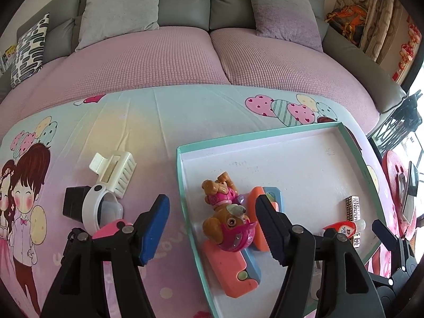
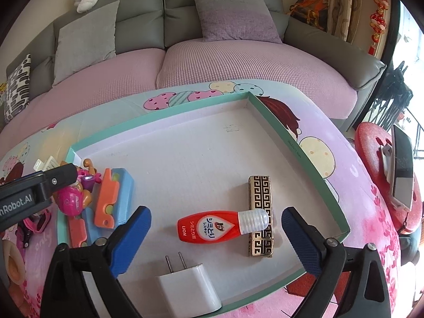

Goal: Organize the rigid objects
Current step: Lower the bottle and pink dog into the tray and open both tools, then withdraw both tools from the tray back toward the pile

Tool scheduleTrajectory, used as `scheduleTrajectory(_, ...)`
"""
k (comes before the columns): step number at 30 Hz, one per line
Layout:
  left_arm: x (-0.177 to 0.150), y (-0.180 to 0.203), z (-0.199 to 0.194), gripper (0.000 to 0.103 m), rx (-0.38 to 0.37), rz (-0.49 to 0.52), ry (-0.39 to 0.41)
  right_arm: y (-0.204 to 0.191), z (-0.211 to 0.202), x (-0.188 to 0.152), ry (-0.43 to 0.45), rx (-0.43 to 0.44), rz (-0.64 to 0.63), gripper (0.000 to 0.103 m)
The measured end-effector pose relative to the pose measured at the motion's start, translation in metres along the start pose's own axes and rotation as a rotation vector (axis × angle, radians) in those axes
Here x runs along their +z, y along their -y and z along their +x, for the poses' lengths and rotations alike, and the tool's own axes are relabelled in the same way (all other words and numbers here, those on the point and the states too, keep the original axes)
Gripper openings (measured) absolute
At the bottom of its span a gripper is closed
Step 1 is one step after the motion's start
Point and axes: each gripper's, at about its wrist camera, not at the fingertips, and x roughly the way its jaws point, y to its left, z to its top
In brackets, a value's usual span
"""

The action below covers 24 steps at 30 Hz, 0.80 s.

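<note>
A shallow teal-rimmed box (image 1: 265, 136) (image 2: 304, 156) lies on the cartoon tablecloth. In it are a pink toy dog (image 1: 228, 217) (image 2: 75, 198), orange-and-blue toys (image 1: 230, 265) (image 2: 112, 198), a red bottle (image 2: 209, 226) (image 1: 341, 229), a gold patterned case (image 2: 259, 198) (image 1: 352, 206) and a white charger plug (image 2: 190, 288). My left gripper (image 1: 212, 230) is open and empty, straddling the box's left rim above the toy dog. My right gripper (image 2: 217, 241) is open and empty, around the red bottle and above the plug.
Left of the box lie a white hair claw (image 1: 114, 172), a white ring with a black block (image 1: 87, 206) and a pink item (image 1: 111, 228). A sofa with cushions (image 1: 206, 58) stands behind the table. A red stool (image 2: 381, 175) carrying a device stands at the right.
</note>
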Motion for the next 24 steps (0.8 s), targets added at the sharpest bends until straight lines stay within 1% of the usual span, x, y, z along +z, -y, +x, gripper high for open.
scheduleTrajectory(1, 0.000, -0.003, -0.001, 0.082, 0.005, -0.014, 0.001, 0.000, 0.000, 0.000, 0.002, 0.000, 0.000, 0.103)
scheduleTrajectory(2, 0.000, -0.007, -0.002, 0.094, 0.011, -0.029, 0.001, 0.001, 0.000, 0.000, 0.003, 0.002, 0.002, 0.103)
scheduleTrajectory(3, 0.000, -0.010, -0.004, 0.096, 0.020, -0.042, 0.004, 0.001, 0.000, 0.000, 0.003, 0.005, 0.005, 0.103)
scheduleTrajectory(7, -0.002, -0.023, -0.009, 0.096, 0.058, -0.077, 0.014, 0.001, 0.000, 0.000, 0.000, 0.011, 0.009, 0.103)
scheduleTrajectory(13, -0.009, -0.040, -0.011, 0.096, 0.075, -0.122, 0.001, -0.002, 0.000, 0.000, -0.003, 0.004, -0.003, 0.103)
scheduleTrajectory(18, -0.017, -0.053, -0.019, 0.096, 0.106, -0.150, 0.008, -0.004, -0.007, 0.002, 0.020, 0.009, 0.002, 0.103)
scheduleTrajectory(24, -0.019, -0.070, -0.042, 0.096, 0.137, -0.171, 0.074, -0.013, -0.021, 0.006, 0.065, 0.041, -0.003, 0.103)
